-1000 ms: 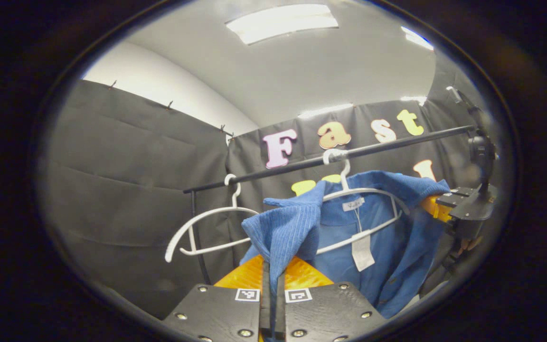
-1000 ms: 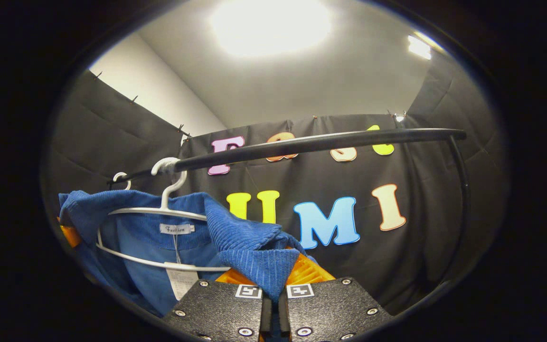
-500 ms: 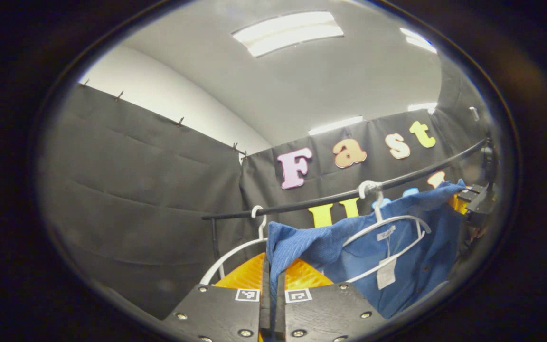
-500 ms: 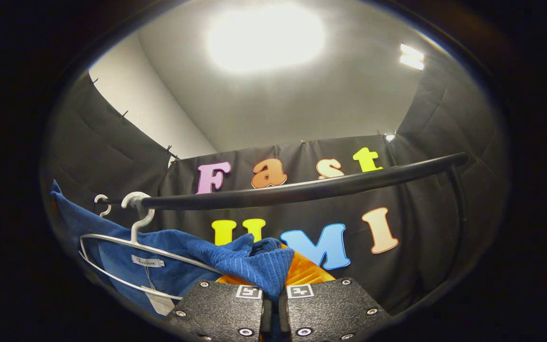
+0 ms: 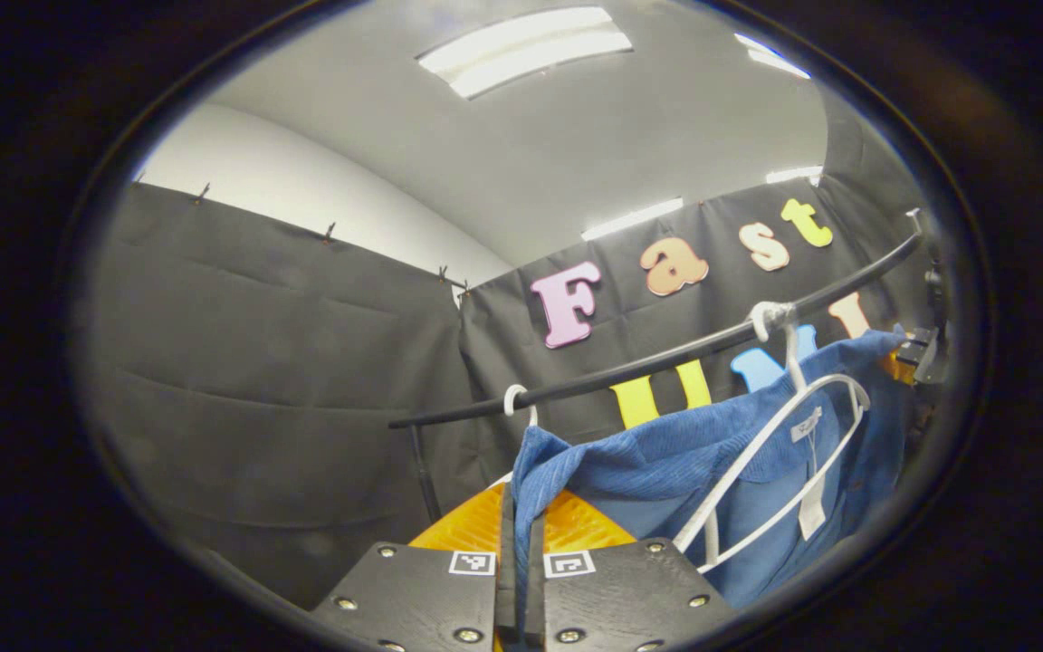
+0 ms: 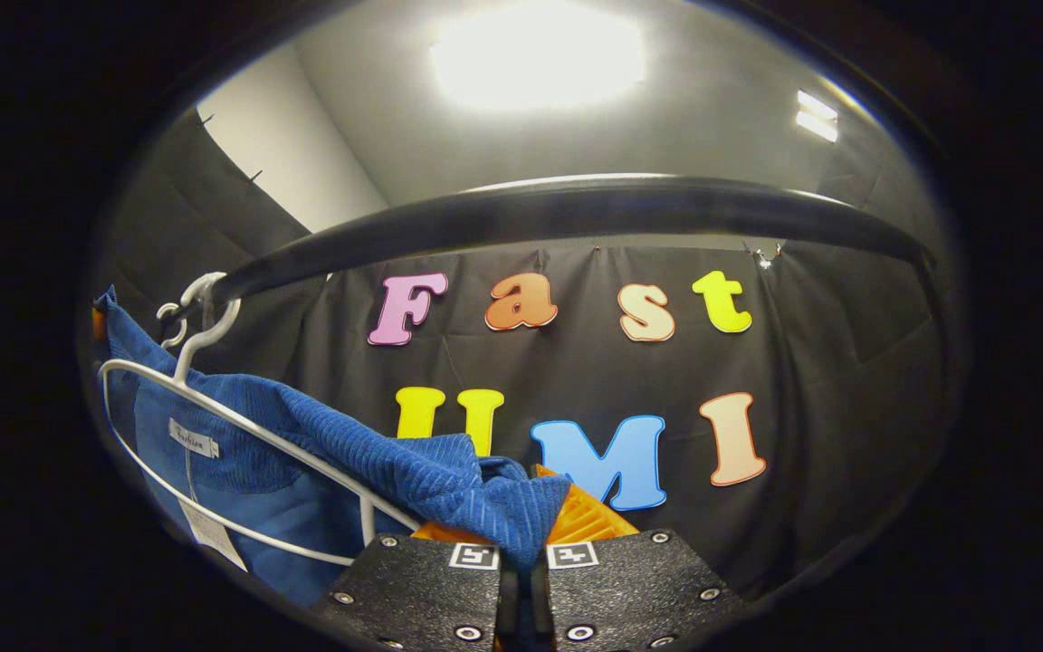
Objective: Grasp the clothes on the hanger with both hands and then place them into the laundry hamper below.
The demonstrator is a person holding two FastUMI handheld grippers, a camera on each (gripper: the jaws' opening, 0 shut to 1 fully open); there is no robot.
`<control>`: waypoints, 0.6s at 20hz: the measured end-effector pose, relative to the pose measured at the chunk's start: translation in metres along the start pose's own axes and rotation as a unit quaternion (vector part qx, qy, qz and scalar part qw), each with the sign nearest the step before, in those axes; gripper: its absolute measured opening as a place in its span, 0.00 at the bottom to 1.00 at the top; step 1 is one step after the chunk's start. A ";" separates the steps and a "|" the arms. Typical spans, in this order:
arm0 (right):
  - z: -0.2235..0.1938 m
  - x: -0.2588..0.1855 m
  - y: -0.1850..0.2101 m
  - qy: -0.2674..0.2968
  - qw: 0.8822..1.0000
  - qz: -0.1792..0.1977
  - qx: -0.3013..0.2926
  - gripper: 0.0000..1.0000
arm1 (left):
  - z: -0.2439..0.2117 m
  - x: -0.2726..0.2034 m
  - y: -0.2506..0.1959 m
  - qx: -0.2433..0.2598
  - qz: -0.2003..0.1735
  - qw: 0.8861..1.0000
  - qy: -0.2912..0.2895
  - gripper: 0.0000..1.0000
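1. Since 1 s ago, I have spread both grippers apart; shirt [image 5: 666,466] stretched.
2. Left gripper [image 5: 519,561] and right gripper [image 6: 521,566] clamp shirt shoulders.
3. Shirt partly on hanger [image 5: 779,457], under rail [image 6: 576,213].
4. Step: stripping. Next: pull clear, lower to hamper.

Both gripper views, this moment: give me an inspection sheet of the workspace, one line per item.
Surface: nothing seen.
Job's things: blue garment stretched between both tools, partly draped on the white hanger, which hooks over the black rail.
Clutter: second white hanger hook on the rail.
Grippers: left tool shut on the garment; right tool shut on the garment.
Cables: nothing seen.
Surroundings: black cloth wall, white ceiling with lit panels.
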State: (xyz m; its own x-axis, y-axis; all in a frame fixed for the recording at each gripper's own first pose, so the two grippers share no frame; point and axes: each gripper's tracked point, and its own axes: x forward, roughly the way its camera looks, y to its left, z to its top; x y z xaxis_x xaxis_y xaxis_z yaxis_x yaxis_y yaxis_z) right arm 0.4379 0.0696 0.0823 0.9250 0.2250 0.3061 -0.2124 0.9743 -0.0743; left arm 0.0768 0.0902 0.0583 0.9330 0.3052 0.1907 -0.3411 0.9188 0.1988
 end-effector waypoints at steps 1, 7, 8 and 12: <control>-0.001 0.004 0.001 0.002 1.000 0.000 -0.004 0.05 | -0.004 -0.003 -0.001 -0.002 -0.001 1.000 0.011 0.04; -0.041 0.014 -0.005 0.041 0.999 -0.014 -0.022 0.05 | -0.025 -0.007 -0.018 -0.016 -0.038 0.998 0.053 0.03; -0.047 0.012 -0.005 0.048 0.999 -0.016 -0.020 0.05 | -0.030 -0.008 -0.020 -0.019 -0.043 0.997 0.060 0.03; -0.056 0.016 -0.006 0.057 0.998 -0.016 -0.023 0.05 | -0.039 -0.017 -0.026 -0.024 -0.062 0.995 0.077 0.05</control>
State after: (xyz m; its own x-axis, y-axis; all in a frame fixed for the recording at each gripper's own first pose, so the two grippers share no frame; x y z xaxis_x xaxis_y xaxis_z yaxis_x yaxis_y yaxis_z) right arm 0.4716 0.0671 0.0344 0.9617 0.1887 0.1988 -0.1692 0.9793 -0.1110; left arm 0.0746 0.0708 0.0123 0.9753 0.2204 0.0168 -0.2201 0.9616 0.1641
